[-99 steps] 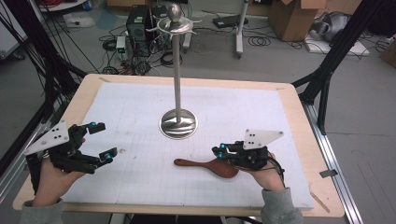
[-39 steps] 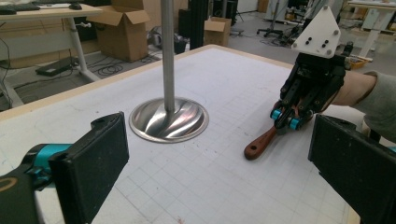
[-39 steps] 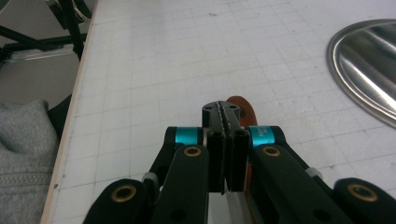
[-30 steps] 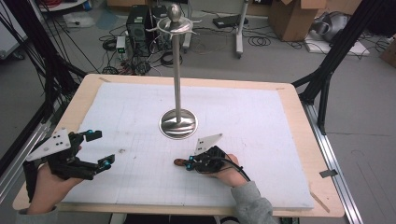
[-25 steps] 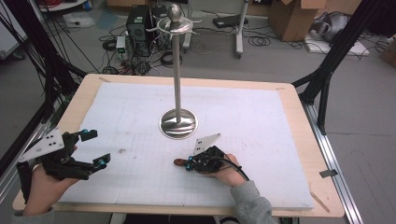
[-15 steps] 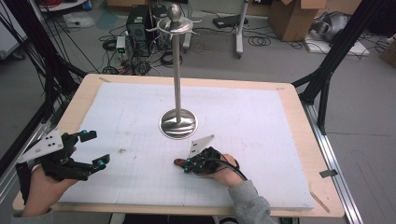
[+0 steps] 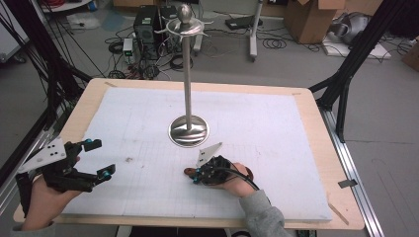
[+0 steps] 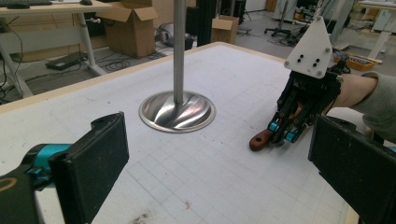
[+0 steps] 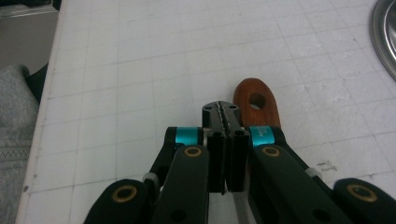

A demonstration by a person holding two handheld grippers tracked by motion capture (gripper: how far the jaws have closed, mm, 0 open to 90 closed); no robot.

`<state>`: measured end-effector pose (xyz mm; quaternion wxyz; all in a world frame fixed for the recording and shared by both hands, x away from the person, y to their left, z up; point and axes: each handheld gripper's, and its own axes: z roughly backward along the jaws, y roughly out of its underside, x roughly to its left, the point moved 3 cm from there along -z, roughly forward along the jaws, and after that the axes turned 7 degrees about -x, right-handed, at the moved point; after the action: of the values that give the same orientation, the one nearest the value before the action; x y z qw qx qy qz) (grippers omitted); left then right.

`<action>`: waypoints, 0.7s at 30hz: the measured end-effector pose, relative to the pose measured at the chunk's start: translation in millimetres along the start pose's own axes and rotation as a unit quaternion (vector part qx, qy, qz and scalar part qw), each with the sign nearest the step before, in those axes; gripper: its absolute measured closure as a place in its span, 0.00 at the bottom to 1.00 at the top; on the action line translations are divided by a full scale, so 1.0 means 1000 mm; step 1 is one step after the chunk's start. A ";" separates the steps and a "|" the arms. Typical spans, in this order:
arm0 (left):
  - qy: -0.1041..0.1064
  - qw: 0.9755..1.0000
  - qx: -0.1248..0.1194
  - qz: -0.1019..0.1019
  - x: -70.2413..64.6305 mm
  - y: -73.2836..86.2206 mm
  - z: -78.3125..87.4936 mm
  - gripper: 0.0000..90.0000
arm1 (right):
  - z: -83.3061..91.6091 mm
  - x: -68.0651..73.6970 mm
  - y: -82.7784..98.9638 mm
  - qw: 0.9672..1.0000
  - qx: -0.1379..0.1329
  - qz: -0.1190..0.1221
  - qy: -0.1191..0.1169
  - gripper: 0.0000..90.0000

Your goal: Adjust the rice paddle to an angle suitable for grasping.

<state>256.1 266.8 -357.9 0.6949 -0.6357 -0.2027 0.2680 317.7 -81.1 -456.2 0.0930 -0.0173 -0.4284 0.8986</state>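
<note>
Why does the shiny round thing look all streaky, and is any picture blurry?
In the left gripper view, the stand's base mirrors the room lights as bright and dark streaks. In the high view it shines softly too. In the right gripper view, the spoon handle looks sharp, while the nearest gripper parts are slightly soft.

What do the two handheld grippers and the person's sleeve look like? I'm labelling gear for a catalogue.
Both the left gripper and the right gripper are black linkage frames with teal collars near the jaws and brass-coloured pivot pins. The left one has broad, flat black pads. Each carries a pale three-cornered plate with small dark holes. A black cable trails from the right one. The right arm wears a grey sleeve.
</note>
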 end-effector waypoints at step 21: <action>-0.018 1.000 0.005 0.003 0.000 0.006 0.018 0.06 | -0.007 -0.015 -0.005 0.999 0.016 -0.046 0.008 1.00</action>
<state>244.5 280.7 -361.5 0.6933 -0.6279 -0.2119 0.2830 333.7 -74.7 -457.3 0.1376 -0.0031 -0.4138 0.8999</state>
